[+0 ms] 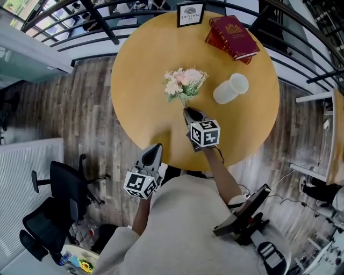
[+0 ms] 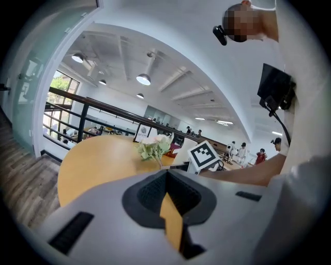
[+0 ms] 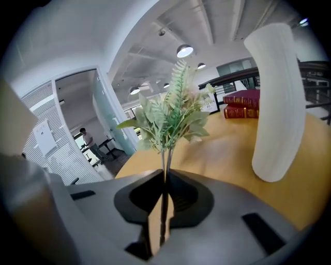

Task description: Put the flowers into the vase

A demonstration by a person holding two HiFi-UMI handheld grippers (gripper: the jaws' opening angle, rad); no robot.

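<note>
A small bunch of pale pink flowers with green leaves (image 1: 184,81) is lifted above the round wooden table (image 1: 140,70). My right gripper (image 1: 187,111) is shut on its thin stems (image 3: 164,160), and the blooms (image 3: 170,116) rise straight up from the jaws. A white vase (image 1: 230,88) stands upright just right of the flowers, and it looms close at the right in the right gripper view (image 3: 276,98). My left gripper (image 1: 156,147) hovers at the table's near edge, shut and holding nothing. From it I see the flowers (image 2: 154,147) and the right gripper's marker cube (image 2: 202,154).
Two red books (image 1: 232,36) and a framed sign (image 1: 191,14) lie at the table's far side. A dark railing (image 1: 80,21) runs behind the table. A black office chair (image 1: 54,198) stands on the wooden floor at the left.
</note>
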